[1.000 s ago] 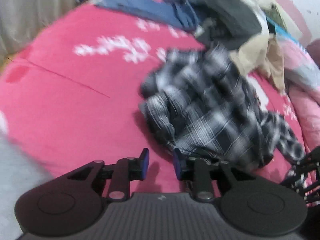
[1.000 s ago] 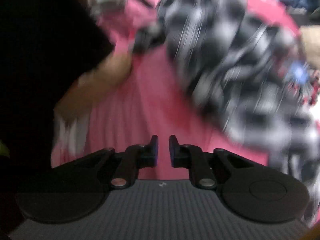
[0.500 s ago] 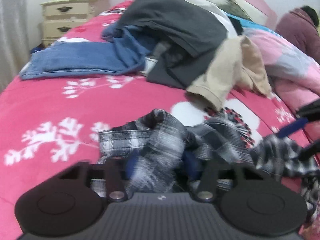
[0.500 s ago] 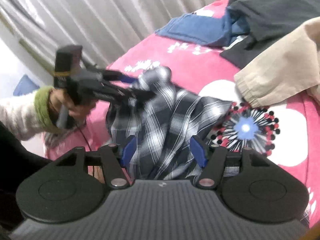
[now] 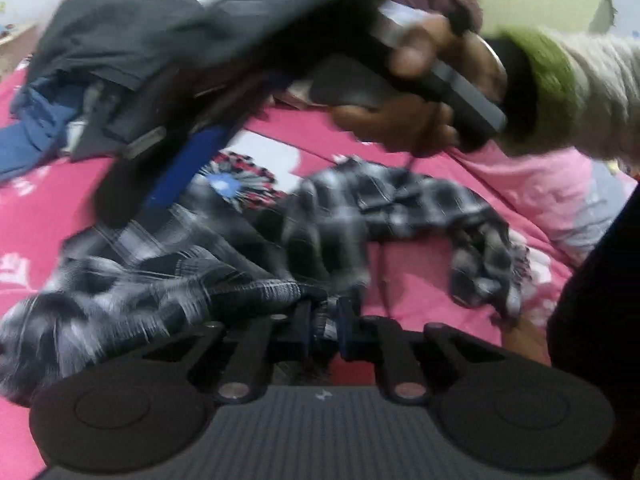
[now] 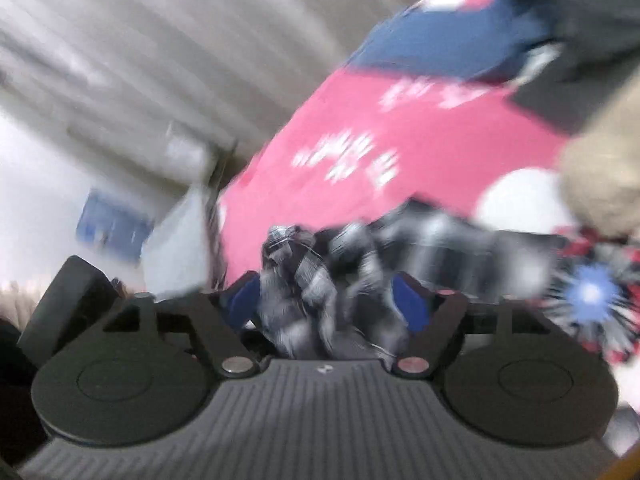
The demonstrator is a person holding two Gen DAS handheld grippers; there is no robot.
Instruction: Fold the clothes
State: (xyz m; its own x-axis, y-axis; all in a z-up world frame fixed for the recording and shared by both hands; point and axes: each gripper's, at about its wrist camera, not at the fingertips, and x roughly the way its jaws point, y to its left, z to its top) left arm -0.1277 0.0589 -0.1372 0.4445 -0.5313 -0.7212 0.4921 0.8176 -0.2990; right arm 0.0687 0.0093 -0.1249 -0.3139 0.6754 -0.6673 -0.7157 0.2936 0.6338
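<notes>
As left hand-held gripper (image 5: pixel 325 322) closes, plaid shirt (image 5: pixel 224 248) (crumpled) sits between jaws.

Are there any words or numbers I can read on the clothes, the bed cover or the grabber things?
No words or numbers can be read anywhere.
Left gripper: a tiny pale mark on its ribbed body, a logo, no letters.
Right gripper: the same tiny mark, too small to read.
Plaid shirt: checks only.
Pink bedspread: white flower shapes, blurred, no writing.
</notes>
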